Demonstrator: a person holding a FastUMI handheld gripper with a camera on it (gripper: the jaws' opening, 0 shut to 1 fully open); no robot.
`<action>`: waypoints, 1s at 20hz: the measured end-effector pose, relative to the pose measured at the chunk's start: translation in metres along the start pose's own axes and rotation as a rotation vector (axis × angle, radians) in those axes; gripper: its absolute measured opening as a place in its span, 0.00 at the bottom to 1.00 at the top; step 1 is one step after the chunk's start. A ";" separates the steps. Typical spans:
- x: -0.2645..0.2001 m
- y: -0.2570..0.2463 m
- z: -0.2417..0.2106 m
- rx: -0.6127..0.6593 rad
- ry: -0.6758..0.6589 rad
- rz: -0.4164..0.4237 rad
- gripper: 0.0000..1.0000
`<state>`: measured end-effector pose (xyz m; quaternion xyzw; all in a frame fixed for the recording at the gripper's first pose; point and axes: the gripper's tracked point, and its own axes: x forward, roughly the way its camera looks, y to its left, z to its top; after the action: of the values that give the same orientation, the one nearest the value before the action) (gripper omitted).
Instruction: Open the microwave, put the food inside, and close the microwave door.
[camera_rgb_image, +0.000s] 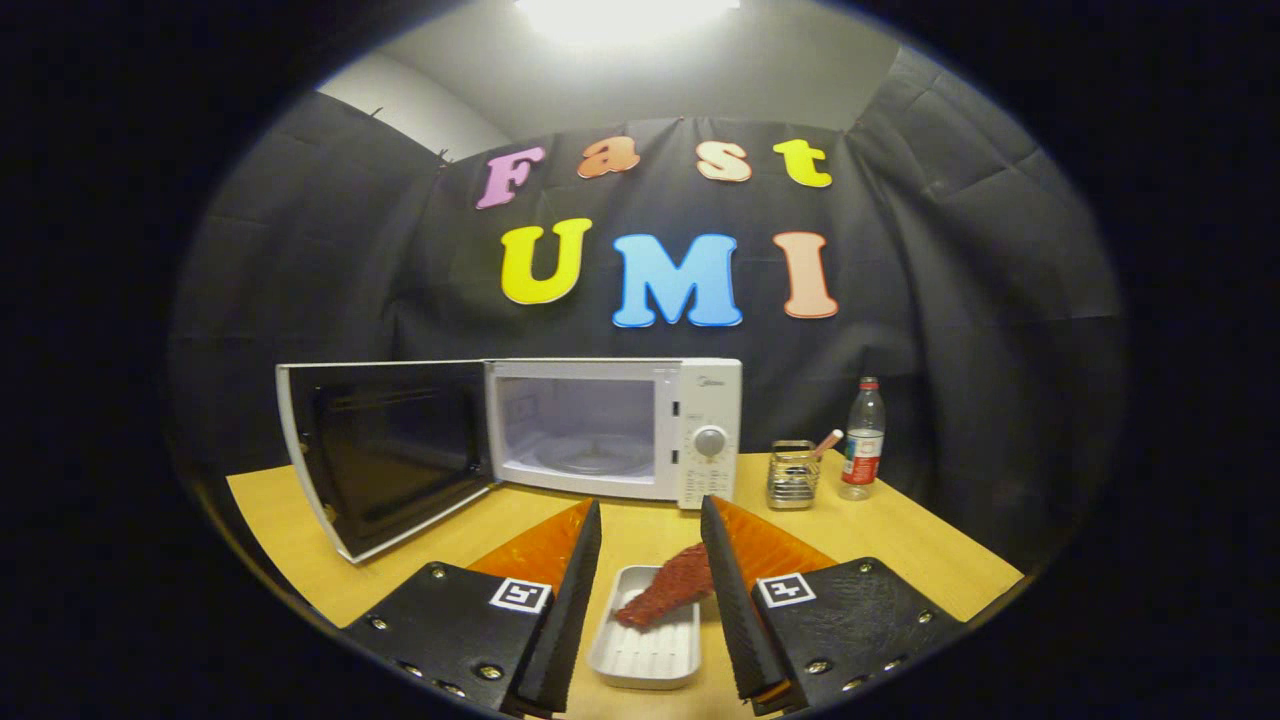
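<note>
A white microwave (700, 395) stands at the back of the wooden table (900, 545), beyond my fingers. Its door (385, 450) is swung wide open to the left, and the glass turntable (590, 455) shows inside the bare cavity. My gripper (650, 503) is open and low over the table. Between its fingers lies a small white ribbed tray (650, 655). A red piece of food (668, 590) rests in it, tilted, its upper end up against the right finger. The left finger is well clear of tray and food.
To the right of the microwave stand a small metal holder (793, 475) with a stick in it and a plastic bottle (863, 440) with a red cap. The open door juts over the table's left part. Bare tabletop lies between fingertips and microwave.
</note>
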<state>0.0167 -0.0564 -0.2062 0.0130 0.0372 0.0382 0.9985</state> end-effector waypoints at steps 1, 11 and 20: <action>0.008 -0.016 -0.008 0.009 0.010 -0.032 0.60; 0.061 -0.015 -0.079 0.491 0.229 0.126 0.62; 0.070 0.002 -0.086 0.646 0.273 0.206 0.17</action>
<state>0.0795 -0.0474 -0.2971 0.3260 0.1788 0.1261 0.9197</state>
